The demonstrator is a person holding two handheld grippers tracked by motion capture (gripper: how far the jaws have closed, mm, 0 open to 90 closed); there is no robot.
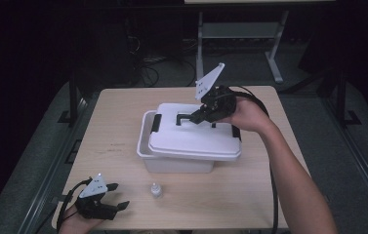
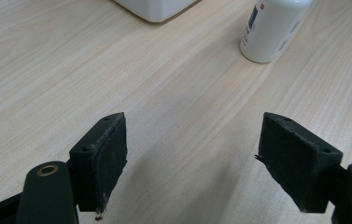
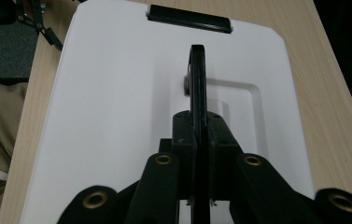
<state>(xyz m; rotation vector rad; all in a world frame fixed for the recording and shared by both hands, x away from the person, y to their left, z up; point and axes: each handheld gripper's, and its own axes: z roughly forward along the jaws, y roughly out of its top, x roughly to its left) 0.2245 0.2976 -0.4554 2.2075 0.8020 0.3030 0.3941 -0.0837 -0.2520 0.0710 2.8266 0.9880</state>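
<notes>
- My right gripper (image 1: 194, 118) is over the white box (image 1: 176, 163) in the middle of the table (image 1: 250, 195), jaws clamped shut on the black handle (image 3: 197, 79) of the lid (image 1: 191, 139).
- In the right gripper view the handle stands up on edge between my two pads, which press on it from both sides — nothing else is pinched.
- The lid is not seated square: in the high view it sits shifted toward the right and toward me, so the box's left rim (image 1: 144, 131) and a strip of its inside show uncovered.
- The lid's right edge overhangs the box on that side; whether the lid touches the box at the far side I cannot tell.
- A black latch (image 3: 190, 18) sits at the lid's far edge in the right gripper view; another black latch (image 1: 156, 123) shows on the lid's left side in the high view.
- My left gripper (image 1: 118, 196) is low at the near left corner of the table, jaws wide open, holding nothing — bare wood lies between the pads in the left gripper view.
- A small white bottle (image 1: 156, 190) stands upright on the table just in front of the box, right of my left gripper and well apart from it.
- My right forearm (image 1: 294, 180) runs in from the lower right.
</notes>
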